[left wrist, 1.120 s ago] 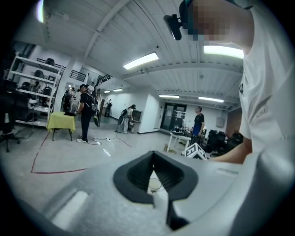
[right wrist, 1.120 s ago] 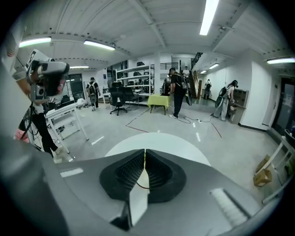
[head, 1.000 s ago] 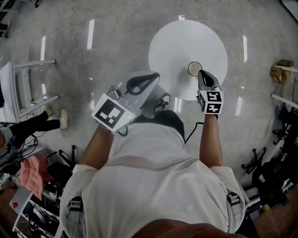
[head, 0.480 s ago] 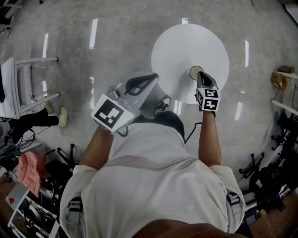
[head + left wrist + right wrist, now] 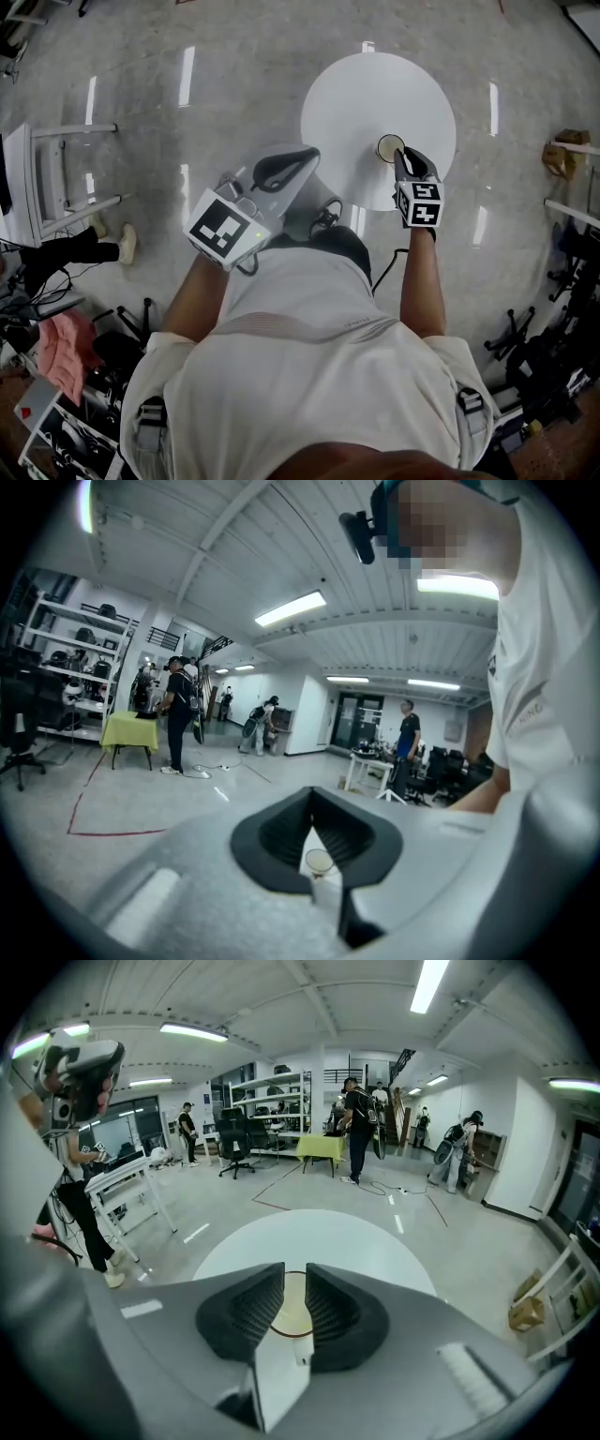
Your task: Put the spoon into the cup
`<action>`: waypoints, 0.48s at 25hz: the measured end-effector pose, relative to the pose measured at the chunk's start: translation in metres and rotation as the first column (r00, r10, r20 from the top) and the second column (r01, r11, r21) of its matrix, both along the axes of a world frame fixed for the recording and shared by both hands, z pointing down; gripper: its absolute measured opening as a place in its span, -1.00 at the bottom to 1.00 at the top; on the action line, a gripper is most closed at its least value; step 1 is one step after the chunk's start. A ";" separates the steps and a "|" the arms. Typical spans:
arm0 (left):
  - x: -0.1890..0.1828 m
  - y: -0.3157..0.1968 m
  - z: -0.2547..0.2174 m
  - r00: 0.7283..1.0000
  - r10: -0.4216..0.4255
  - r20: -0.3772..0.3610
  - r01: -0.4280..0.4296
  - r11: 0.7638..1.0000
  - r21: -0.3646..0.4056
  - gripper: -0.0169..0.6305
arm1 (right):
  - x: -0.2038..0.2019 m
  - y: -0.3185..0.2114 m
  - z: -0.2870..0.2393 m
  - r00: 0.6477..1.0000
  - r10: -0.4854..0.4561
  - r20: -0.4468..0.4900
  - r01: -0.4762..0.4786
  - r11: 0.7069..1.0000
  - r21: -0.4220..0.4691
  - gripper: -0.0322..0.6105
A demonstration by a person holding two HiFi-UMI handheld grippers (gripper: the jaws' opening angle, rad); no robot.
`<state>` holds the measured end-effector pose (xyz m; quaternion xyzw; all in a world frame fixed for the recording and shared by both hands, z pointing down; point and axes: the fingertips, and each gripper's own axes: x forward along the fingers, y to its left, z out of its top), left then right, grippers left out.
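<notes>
R gripper [image 5: 401, 156] is now closer to the cup [image 5: 390, 146], upper right on the table [image 5: 356, 94]. Jaws slightly apart, nothing between. L gripper [image 5: 309, 156] closed, empty. Spoon not visible; prob. already in.

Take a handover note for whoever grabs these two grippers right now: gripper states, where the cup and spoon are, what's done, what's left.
Left gripper: jaws shut at the tips, empty, held near the body and aimed toward the cup.
Right gripper: jaws slightly apart, nothing seen between them, poised just over the cup.
Cup: upright on the round white table, toward its near edge.
Spoon: not visible in any view; can't tell whether it is in the cup.
Done: unclear.
Left: check the cup; if the spoon is absent, find it and put it in.
</notes>
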<state>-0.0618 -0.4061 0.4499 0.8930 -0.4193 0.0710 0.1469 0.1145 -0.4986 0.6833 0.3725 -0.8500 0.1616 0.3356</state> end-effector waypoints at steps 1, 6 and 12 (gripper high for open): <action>0.000 0.002 -0.001 1.000 0.007 0.002 -0.007 1.000 0.000 -0.94 | 0.000 0.001 -0.007 1.000 0.009 0.010 -0.009 1.000 0.012 -0.67; 0.005 0.003 -0.027 0.998 0.042 -0.050 -0.039 0.998 0.059 -0.94 | -0.010 0.014 -0.061 0.999 0.003 0.047 -0.007 0.996 0.085 -0.86; 0.023 0.006 -0.061 0.992 0.111 -0.056 -0.102 0.984 0.147 -0.94 | -0.011 0.032 -0.151 0.986 0.021 0.166 -0.058 0.973 0.225 -0.89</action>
